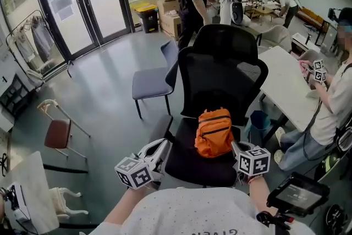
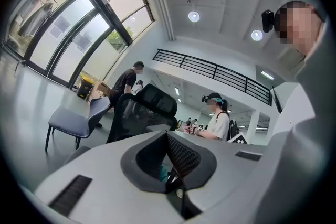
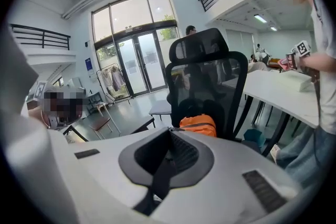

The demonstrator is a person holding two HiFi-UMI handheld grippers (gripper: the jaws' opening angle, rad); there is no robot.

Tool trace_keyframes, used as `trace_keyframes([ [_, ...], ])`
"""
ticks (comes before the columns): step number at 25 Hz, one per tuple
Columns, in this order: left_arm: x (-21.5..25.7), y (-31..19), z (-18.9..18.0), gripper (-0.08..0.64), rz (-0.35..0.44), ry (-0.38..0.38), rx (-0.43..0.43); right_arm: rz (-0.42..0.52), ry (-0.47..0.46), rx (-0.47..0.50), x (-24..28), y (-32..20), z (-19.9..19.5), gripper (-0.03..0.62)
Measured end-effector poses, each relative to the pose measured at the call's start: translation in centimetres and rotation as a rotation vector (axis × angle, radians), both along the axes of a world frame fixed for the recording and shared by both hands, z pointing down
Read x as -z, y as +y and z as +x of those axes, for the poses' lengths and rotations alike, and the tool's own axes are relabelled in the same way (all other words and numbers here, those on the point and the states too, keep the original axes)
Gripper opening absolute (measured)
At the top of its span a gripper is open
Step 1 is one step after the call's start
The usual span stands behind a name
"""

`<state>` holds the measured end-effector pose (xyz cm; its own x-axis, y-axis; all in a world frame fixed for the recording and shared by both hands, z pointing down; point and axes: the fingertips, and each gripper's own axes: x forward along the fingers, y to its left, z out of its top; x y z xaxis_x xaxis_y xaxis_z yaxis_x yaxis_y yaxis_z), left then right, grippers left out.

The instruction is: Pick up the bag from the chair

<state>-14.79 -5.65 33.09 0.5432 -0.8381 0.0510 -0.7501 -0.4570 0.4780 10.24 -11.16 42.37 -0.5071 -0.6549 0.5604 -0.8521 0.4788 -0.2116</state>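
Head view: orange fabric bag (image 1: 214, 132) sits upright on the seat of the black mesh office chair (image 1: 220, 80). Glossy grey floor (image 1: 104, 96) all round, white table (image 1: 286, 85) to the chair's right. Your left gripper (image 1: 159, 148) & right gripper (image 1: 236, 147) are near the seat's front corners, clear of the bag.
Left gripper view: jaws together, nothing btwn.
Right gripper view: jaws together, empty; bag ahead.

Bright daylight, sharp (fisheye-warped edges)

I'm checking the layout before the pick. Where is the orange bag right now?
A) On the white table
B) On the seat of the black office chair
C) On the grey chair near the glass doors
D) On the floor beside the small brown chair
B: the orange bag sits on the seat of the black office chair, in front of its mesh backrest.
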Motion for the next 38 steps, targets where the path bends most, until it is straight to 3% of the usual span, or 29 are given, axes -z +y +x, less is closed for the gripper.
trace_keyframes([
  [20,-1.5,-5.5,-4.7,0.000,-0.025,-0.009,-0.085,-0.007,-0.038,-0.118,-0.8,-4.5,-5.2,0.003],
  [25,-3.5,-5.9,-6.9,0.000,-0.044,-0.073,-0.067,-0.010,-0.055,-0.117,-1.0,-5.9,-7.6,0.005],
  [34,-6.0,-8.3,-5.9,0.000,-0.110,0.021,-0.068,0.136,-0.093,-0.017,1.7,-7.6,-9.0,0.005],
  [38,-7.4,-8.3,-4.9,0.000,-0.155,0.033,-0.094,0.123,-0.050,-0.022,0.5,-9.6,-8.8,0.005],
])
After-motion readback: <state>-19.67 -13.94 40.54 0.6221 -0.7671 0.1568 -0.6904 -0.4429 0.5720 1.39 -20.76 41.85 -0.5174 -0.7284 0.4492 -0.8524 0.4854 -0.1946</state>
